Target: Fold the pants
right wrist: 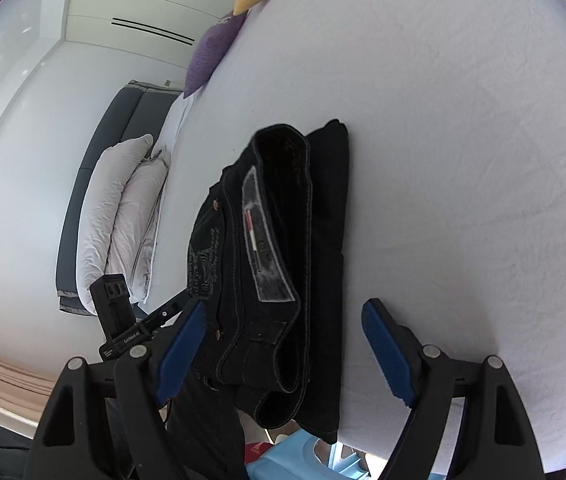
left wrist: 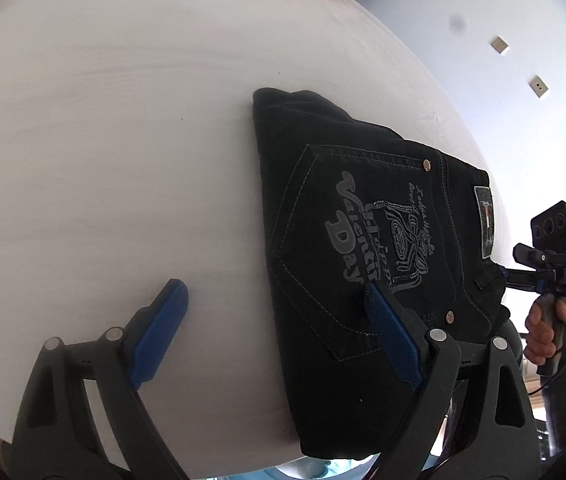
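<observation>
Lying folded, one black pants (left wrist: 367,240), two open hand-held grippers (left wrist: 275,332) (right wrist: 285,356)

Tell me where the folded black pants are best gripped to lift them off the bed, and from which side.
Probably the thick waistband end of the pants, which overhangs the edge of the bed. Come in from that edge with the open right gripper, one finger above and one below the stack.

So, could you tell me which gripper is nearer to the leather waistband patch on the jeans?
Right. The right gripper faces the waistband patch between its open fingers; the left gripper sits over the printed back pocket, farther off.
</observation>
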